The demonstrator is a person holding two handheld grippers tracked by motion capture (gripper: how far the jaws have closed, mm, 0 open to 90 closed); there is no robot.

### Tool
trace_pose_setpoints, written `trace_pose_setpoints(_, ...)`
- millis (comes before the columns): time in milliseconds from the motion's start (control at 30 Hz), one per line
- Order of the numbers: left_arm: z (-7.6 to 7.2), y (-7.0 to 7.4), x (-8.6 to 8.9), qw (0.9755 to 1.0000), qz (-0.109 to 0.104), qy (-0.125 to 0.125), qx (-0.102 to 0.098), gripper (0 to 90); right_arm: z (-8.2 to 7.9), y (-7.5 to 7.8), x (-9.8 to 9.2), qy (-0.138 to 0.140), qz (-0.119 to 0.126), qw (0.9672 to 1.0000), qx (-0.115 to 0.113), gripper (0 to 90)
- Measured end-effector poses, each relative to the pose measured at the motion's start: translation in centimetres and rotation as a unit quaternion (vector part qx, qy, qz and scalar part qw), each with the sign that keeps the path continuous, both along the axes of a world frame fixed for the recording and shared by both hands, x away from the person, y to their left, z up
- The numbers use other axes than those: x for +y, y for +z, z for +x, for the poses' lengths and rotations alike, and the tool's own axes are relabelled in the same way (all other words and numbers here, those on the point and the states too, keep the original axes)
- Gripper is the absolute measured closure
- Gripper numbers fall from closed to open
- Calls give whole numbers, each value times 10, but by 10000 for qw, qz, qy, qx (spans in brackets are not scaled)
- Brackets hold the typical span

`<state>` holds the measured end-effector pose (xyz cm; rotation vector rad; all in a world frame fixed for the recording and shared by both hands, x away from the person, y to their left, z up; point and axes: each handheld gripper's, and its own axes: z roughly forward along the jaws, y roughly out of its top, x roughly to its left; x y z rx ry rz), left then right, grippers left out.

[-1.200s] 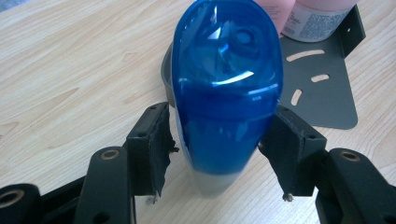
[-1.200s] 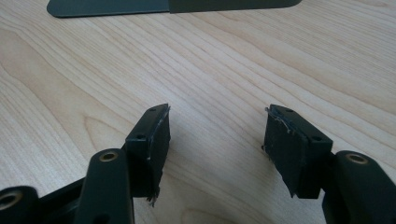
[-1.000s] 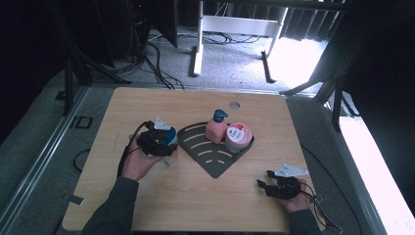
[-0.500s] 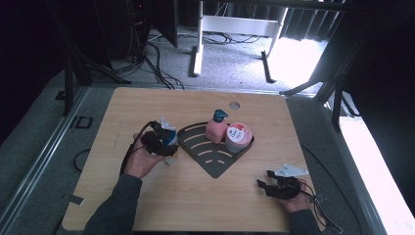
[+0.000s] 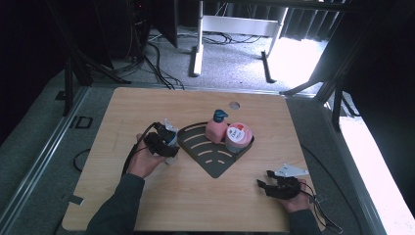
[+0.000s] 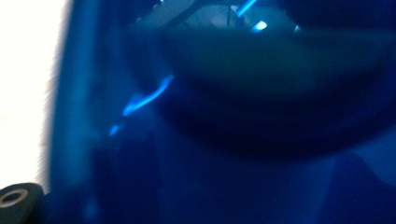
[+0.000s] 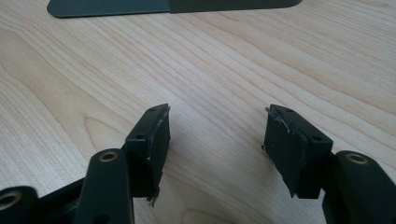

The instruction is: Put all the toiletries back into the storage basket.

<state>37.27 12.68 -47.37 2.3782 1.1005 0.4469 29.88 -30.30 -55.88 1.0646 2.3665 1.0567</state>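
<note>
Both forearms wear dark grey-green sleeves. Each hand carries a black claw with a thin black cable trailing from it. The right claw (image 7: pixel 215 140) has two flat rectangular black pads with frayed edges, brass-ringed screw holes, and a grey three-cornered plate (image 5: pixel 289 171) on top.

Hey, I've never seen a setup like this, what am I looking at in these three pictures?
A person sits at a wooden table holding a hand-operated two-jaw claw in each hand. The high view looks down from above; the other two come from cameras riding on each claw. On the table sits a dark fan-shaped slotted tray carrying a pink pump bottle with a blue top and a round pink tub. The left claw grips a blue translucent container, blurred close up, beside the tray. The right claw rests open over bare wood.
</note>
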Motion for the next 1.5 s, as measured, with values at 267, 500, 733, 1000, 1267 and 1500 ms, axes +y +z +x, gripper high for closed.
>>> trace_pose_setpoints(267, 0, -3, -2, 10000, -13, -6, 16, 473, 0, 0, 0, 0, 0, 10000, 1, 401)
trace_pose_setpoints(500, 0, -3, -2, 10000, -57, -16, 52, 511, 0, 0, 0, 1, -1, 10000, 2, 401)
trace_pose_setpoints(733, -1, -1, -1, 9998, -114, -103, 143, 544, 0, 0, 0, 1, 0, 10000, 1, 401)
trace_pose_setpoints(1000, -3, 2, -3, 9999, -72, -84, 82, 550, 0, 0, 0, 1, 1, 10000, 1, 401)
trace_pose_setpoints(1267, -6, 15, -1, 9998, -176, -17, -80, 551, 0, 0, 0, 2, 0, 10000, 0, 401)
trace_pose_setpoints(1500, -6, 25, -3, 9997, -204, -37, -155, 550, 0, 0, 0, 8, -2, 10000, -1, 401)
